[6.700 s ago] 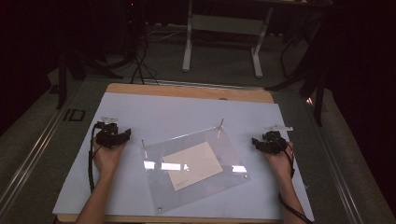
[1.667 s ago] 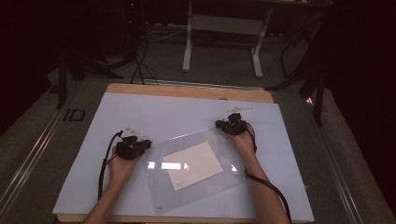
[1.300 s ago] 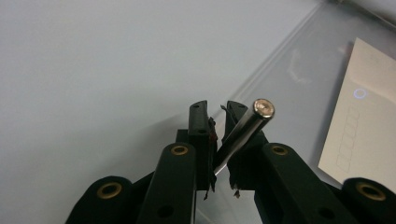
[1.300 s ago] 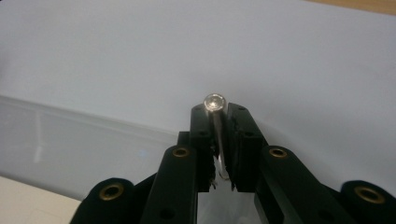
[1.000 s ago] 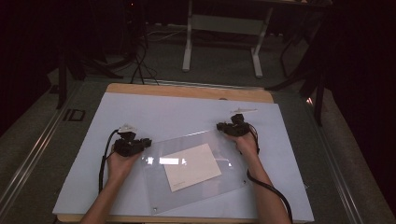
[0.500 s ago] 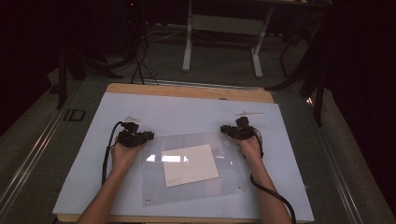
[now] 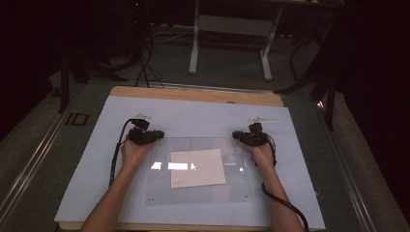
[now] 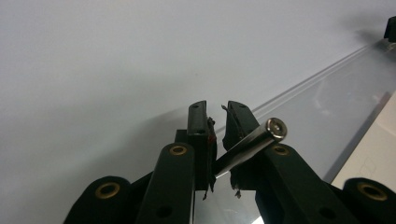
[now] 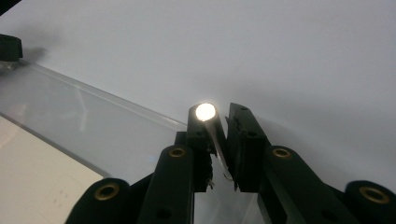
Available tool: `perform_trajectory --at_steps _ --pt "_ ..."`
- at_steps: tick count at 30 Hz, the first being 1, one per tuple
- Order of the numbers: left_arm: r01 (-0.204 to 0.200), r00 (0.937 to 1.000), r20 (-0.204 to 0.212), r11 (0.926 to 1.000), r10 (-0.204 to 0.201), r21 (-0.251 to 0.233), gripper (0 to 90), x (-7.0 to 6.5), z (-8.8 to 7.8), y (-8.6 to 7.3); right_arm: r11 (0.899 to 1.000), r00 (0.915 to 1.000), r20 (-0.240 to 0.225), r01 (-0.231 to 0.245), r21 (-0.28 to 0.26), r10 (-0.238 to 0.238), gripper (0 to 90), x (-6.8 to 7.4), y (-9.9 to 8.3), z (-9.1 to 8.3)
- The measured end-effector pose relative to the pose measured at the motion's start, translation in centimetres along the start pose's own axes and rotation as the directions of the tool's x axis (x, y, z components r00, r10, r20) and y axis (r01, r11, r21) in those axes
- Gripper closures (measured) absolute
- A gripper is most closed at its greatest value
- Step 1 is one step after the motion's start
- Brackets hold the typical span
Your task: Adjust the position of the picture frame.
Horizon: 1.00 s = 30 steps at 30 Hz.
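Note:
A clear acrylic sheet (image 7: 200, 188) lies square on the white mat with a sheet of paper (image 7: 197, 167) under its middle. At its far left corner stands a metal post (image 8: 252, 144), and my left gripper (image 7: 145, 136) is shut on it; in the left gripper view the post leans between the jaws (image 8: 215, 112). At the far right corner my right gripper (image 7: 249, 137) is shut on a second metal post (image 9: 205, 112), whose bright top shows between the jaws (image 9: 218, 114). The sheet's edge (image 8: 336, 93) (image 9: 93, 121) runs away from each gripper.
The white mat (image 7: 87, 183) covers a wooden table whose far edge (image 7: 193, 94) shows. Small fasteners sit at the sheet's near corners (image 7: 151, 199) (image 7: 247, 196). A thin rod (image 7: 263, 119) lies on the mat beyond the right gripper. Black cables (image 7: 285, 208) trail from both grippers.
The acrylic sheet has turned from skewed to square with the table. My left gripper moved away from the person with its corner; the right gripper shifted slightly right and nearer.

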<state>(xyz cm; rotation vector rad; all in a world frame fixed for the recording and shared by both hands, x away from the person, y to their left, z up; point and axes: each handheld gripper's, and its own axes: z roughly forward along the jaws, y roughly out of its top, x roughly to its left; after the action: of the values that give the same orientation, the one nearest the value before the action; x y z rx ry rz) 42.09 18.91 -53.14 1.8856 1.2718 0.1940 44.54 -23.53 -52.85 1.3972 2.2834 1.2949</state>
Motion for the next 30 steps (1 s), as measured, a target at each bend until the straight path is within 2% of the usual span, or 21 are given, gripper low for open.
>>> perform_trajectory --at_steps 8,17,24,27,30 --pt "-0.003 0.9994 -0.033 1.0000 0.003 0.009 81.1 0.1 1.4 1.2 1.000 0.9998 0.003 -0.019 -0.005 0.019 79.8 -0.8 0.0 0.2" --pt "0.013 0.9984 -0.055 0.9999 -0.013 -0.007 81.3 0.3 2.5 2.4 0.999 0.9991 0.023 -0.035 -0.020 0.036 79.6 -1.3 0.5 0.2" --pt "0.024 0.9968 -0.076 0.9997 -0.025 -0.010 81.4 0.3 2.7 2.5 0.999 0.9990 0.009 -0.043 -0.023 0.043 79.5 -1.7 0.6 0.6" --pt "0.042 0.9955 -0.084 0.9989 -0.043 -0.020 81.1 0.2 2.6 2.3 0.998 0.9987 0.002 -0.050 -0.027 0.050 79.5 -1.7 0.6 0.7" --pt "0.035 0.9957 -0.085 0.9993 -0.036 -0.017 81.2 0.1 2.4 2.1 0.999 0.9993 -0.003 -0.038 -0.028 0.038 79.7 -1.7 0.7 0.7"
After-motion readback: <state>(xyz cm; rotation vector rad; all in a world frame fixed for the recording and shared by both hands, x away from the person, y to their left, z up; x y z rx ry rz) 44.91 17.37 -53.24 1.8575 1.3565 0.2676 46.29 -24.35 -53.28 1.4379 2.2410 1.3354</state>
